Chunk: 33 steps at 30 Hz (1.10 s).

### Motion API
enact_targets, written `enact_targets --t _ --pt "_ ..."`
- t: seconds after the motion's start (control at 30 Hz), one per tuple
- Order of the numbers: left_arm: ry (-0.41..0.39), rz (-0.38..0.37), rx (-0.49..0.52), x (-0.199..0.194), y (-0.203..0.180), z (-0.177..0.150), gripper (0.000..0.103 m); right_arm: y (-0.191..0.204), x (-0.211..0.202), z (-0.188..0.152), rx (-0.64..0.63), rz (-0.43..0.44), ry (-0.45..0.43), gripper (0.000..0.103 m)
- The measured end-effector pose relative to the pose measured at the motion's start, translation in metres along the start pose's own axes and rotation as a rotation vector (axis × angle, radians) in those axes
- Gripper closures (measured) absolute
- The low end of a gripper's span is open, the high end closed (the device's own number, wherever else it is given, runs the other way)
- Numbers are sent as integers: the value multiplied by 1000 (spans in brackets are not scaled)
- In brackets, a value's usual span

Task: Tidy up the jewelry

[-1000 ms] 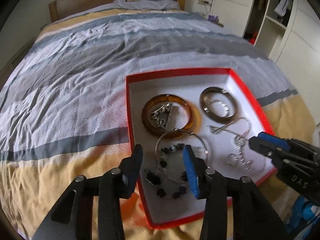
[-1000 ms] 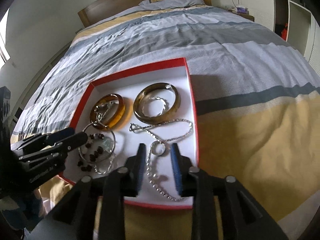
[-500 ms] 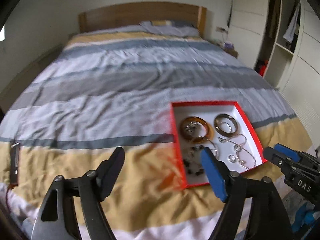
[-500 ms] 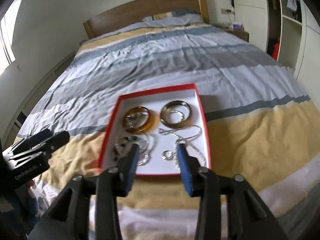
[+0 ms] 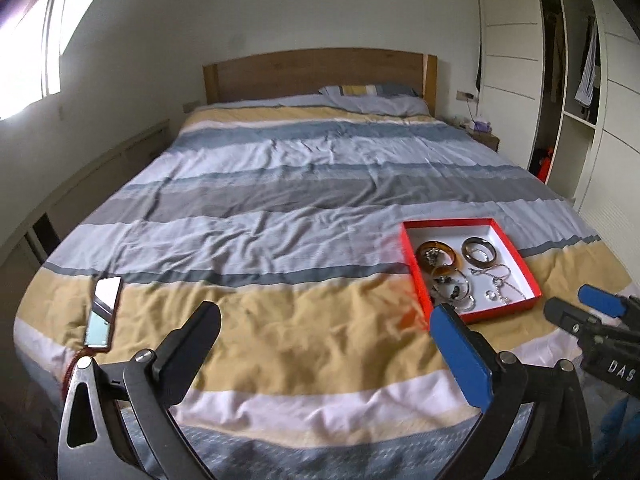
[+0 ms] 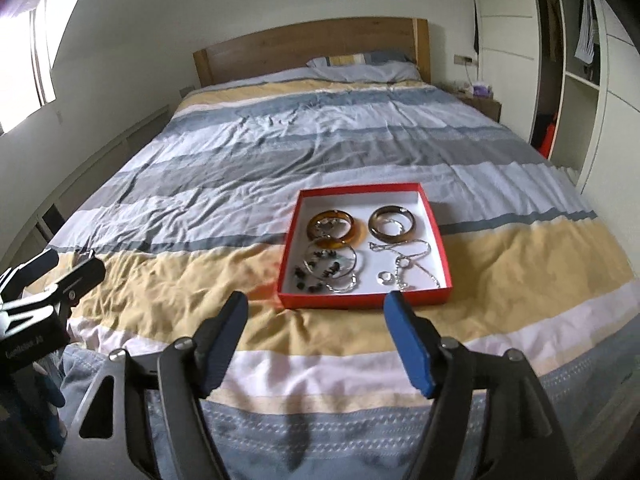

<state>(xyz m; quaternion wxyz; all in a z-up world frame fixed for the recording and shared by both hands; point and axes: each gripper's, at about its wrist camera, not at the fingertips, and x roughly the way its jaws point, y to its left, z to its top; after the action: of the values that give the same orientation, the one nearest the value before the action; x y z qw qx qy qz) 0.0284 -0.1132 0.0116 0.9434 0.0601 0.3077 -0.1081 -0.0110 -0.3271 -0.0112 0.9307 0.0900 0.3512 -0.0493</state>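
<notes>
A red box with a white inside (image 6: pixel 434 216) (image 5: pixel 516 252) lies on the striped bed near its foot. In it lie an amber bangle (image 6: pixel 349 231), a brown bangle (image 6: pixel 412 224), a wire bracelet with dark beads (image 6: pixel 328 266), a silver chain (image 6: pixel 416 260) and a small ring (image 6: pixel 386 277). My left gripper (image 5: pixel 326 322) is open and empty, held back from the bed's foot, left of the box. My right gripper (image 6: pixel 316 310) is open and empty, just short of the box's near edge. Each gripper shows at the side of the other's view.
A phone (image 5: pixel 103 306) lies on the yellow stripe near the bed's left front corner. A wooden headboard (image 6: pixel 312 50) and pillow (image 6: pixel 360 66) are at the far end. A nightstand (image 6: pixel 480 102) and white wardrobe (image 6: pixel 580 80) stand on the right.
Both grippers have pulled back and up from right over the box to beyond the bed's foot, and both have opened wider. The jewelry stays in the box.
</notes>
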Motion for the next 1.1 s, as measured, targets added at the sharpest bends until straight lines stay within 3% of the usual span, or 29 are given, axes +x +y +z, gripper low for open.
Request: enact_targets --t 0.5,1.1 --pt "-87 60 -51 -66 36 -34 1 36 -48 -29 -45 -20 -51 32" --pt "-94 86 -82 -82 55 -44 1 51 -67 -39 -82 -39 -90 32"
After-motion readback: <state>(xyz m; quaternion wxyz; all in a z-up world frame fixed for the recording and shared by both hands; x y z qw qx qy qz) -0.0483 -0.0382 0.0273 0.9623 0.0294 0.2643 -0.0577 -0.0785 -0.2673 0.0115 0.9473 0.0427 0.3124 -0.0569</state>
